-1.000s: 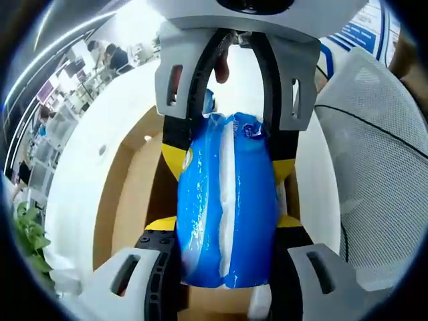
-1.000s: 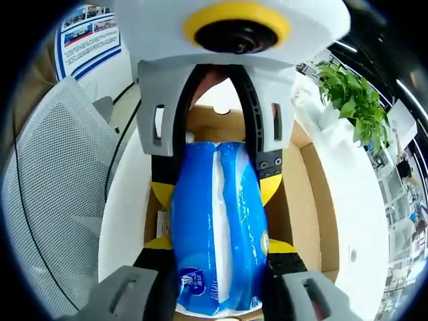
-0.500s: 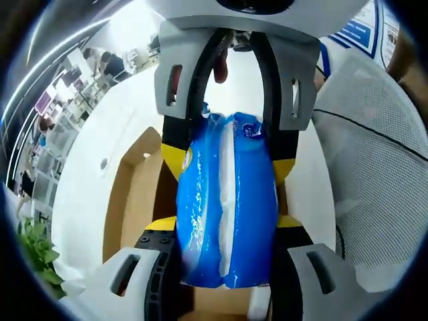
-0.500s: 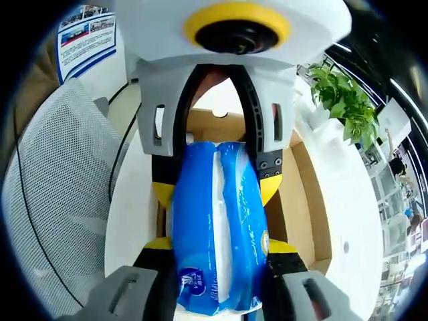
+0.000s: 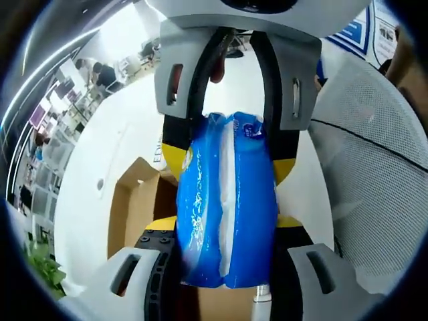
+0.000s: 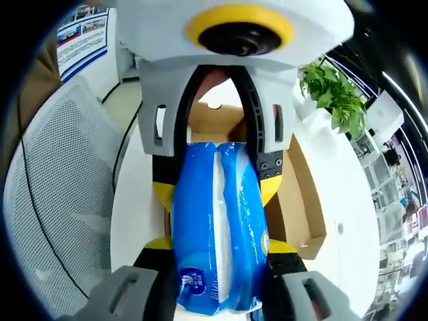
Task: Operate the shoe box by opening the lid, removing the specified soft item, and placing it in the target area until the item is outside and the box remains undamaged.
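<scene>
At the centre of the left gripper view, a blue plastic pack of soft tissue (image 5: 226, 207) is hanging lengthwise between two grippers that face each other. The left gripper (image 5: 226, 231) is rising from the bottom of that frame with its yellow-tipped jaws pressing against the lower sides of the pack, gripping it. The right gripper (image 5: 227, 144) is reaching down from the top of the same frame, its jaws squeezing the upper end of the pack.

The right gripper view is showing the same hold from the opposite side: the pack (image 6: 217, 227) is filling the middle of the frame, the right gripper (image 6: 217, 257) is clamping its lower end from the bottom edge, and the left gripper (image 6: 215, 177) is coming in from the top, its jaws closing on the far end.

Behind the pack, the open cardboard shoe box (image 5: 134, 207) is lying on a white table (image 5: 87, 167), with its brown interior showing at lower left of the left gripper view and at centre right of the right gripper view (image 6: 294, 200). The pack is sitting in front of the box opening in both frames; whether it is touching the box cannot be told.

A grey mesh chair back (image 5: 374, 187) is occupying the right side of the left gripper view and the left side of the right gripper view (image 6: 60, 187). A green plant (image 6: 334, 93) is standing at upper right of the right gripper view.
</scene>
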